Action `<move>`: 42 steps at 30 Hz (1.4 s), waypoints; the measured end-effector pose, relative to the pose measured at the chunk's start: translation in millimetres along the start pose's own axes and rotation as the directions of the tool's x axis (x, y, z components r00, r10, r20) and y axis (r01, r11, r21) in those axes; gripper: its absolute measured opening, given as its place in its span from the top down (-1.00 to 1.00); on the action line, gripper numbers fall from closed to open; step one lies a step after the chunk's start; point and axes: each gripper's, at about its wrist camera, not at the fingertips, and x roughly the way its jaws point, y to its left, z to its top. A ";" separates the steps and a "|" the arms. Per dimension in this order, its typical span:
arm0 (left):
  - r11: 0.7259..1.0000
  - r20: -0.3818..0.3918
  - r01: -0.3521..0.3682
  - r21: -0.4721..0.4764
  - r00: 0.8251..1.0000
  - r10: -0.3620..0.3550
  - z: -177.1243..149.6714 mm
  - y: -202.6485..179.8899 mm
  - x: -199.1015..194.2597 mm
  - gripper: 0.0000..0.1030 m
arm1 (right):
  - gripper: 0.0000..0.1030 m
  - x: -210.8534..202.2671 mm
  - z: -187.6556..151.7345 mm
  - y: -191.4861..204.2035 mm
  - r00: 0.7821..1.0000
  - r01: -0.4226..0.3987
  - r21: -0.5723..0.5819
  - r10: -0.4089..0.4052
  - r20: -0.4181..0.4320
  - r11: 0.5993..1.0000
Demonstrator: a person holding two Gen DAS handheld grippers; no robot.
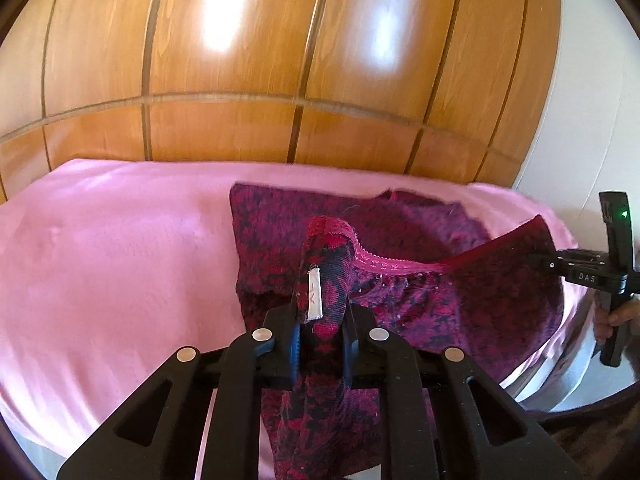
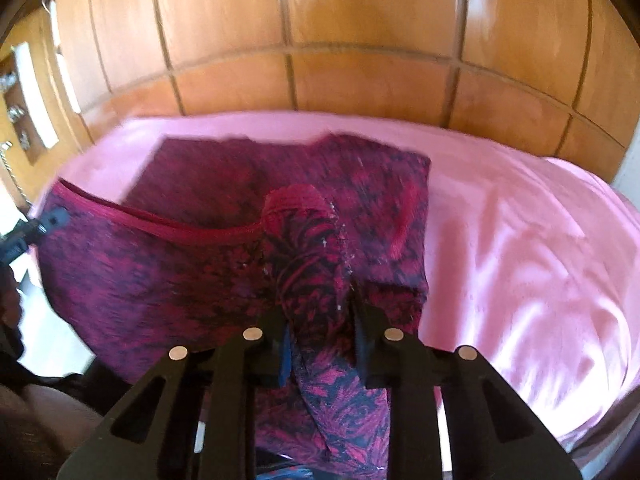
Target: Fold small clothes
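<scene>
One crimson-and-purple patterned knit garment [image 1: 460, 304], one white fabric label [image 1: 315, 296], one pink-sheeted bed [image 1: 120, 260], two black two-finger grippers [image 1: 322, 338] [image 2: 320, 354].

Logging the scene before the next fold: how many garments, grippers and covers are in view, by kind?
Patterned magenta garment: 1, pinched by both grippers
Grippers: 2, left gripper and right gripper
Pink cover: 1
Total: 4

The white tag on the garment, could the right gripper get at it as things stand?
Probably not: the right gripper is shut on the garment, so it would have to let go; the white tag sits at the left gripper.
</scene>
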 end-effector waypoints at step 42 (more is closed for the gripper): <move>0.952 -0.254 -0.242 -0.186 0.948 0.191 105.6 99.7 253.8 0.58 | 0.60 198.2 143.0 -140.5 0.990 0.142 0.440 -0.122 -0.073 0.887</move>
